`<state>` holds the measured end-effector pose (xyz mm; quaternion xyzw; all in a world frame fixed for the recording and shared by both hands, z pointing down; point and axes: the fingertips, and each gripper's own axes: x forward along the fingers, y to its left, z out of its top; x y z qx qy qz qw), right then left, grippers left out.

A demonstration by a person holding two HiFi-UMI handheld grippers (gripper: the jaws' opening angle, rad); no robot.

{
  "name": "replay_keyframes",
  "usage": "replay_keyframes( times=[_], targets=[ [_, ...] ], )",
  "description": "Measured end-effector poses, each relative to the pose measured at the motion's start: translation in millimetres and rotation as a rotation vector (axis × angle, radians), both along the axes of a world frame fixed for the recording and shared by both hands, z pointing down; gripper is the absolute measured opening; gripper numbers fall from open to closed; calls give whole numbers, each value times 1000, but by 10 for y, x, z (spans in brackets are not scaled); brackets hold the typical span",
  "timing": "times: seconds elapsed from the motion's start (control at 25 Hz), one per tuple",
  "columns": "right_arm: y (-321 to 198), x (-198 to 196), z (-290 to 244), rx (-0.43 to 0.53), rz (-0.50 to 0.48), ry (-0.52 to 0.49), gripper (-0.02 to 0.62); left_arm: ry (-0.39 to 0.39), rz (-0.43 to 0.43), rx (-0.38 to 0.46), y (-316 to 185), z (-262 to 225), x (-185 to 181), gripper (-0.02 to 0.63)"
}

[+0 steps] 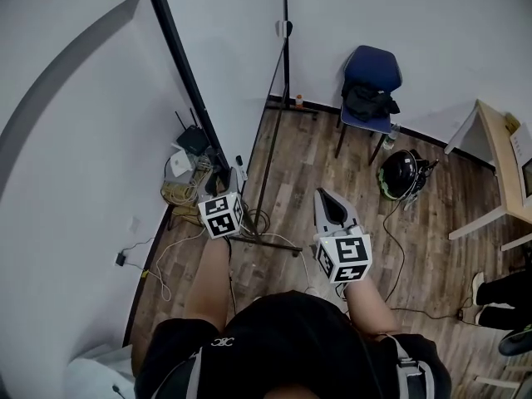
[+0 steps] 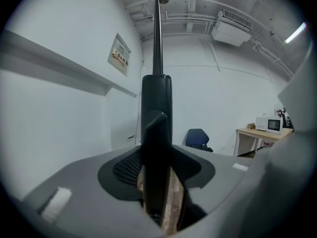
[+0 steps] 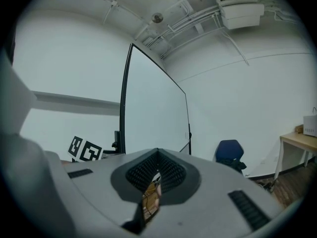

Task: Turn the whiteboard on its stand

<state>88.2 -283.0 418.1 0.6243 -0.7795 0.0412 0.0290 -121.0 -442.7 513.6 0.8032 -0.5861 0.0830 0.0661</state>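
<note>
The whiteboard (image 1: 237,40) stands upright on its stand, a white panel between a thick black frame edge (image 1: 184,65) and a thin far pole (image 1: 285,56). My left gripper (image 1: 225,181) is shut on the lower part of that black frame edge. In the left gripper view the frame edge (image 2: 157,98) runs straight up between the jaws of the left gripper (image 2: 156,157). My right gripper (image 1: 324,196) hangs to the right of the board, shut and holding nothing. In the right gripper view the whiteboard (image 3: 154,108) fills the middle beyond my right gripper (image 3: 151,185).
The stand's foot bar (image 1: 266,238) lies on the wood floor between the grippers. A router and cables (image 1: 189,152) sit by the wall. A blue chair with a black bag (image 1: 371,81), a black helmet (image 1: 402,173), a wooden table (image 1: 497,140) and someone's feet (image 1: 499,293) are at the right.
</note>
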Motion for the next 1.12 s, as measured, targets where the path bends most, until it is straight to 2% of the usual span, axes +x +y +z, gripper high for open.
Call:
replay_keyframes(
  times=[0.6,1.12],
  targets=[
    [0,-80,90,-16,-54,-27,-8,-5,45,0,370,-14,-214,187],
    [-79,-437,138,-26,-199,-34,-8,7,9,23,840,-15,-569,186]
  ],
)
